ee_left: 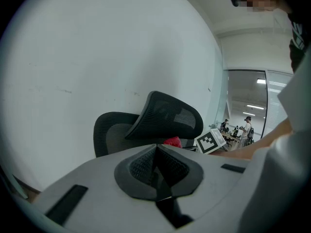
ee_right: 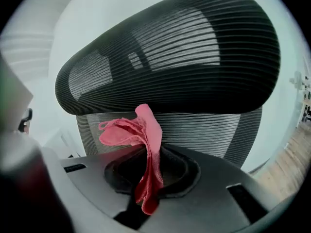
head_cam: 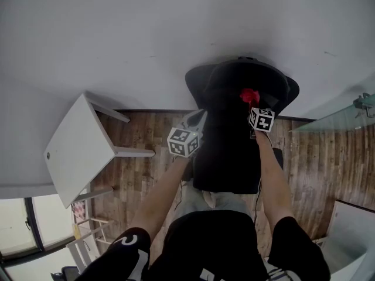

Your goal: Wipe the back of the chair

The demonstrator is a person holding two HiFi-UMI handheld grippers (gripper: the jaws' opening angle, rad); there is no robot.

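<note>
Red cloth (ee_right: 144,130): soft, limp; your right gripper (ee_right: 148,176) pinches its fold. Mesh chair back (ee_right: 209,130): likely springy. Left gripper (ee_left: 156,168): closed, empty.

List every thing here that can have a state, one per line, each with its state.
Left gripper: shut, nothing in it.
Right gripper: shut on the cloth.
Cloth: bunched, pinched between the right jaws, loose end sticking up.
Chair: upright, mesh back right in front of the right gripper; contact with the cloth cannot be told.
</note>
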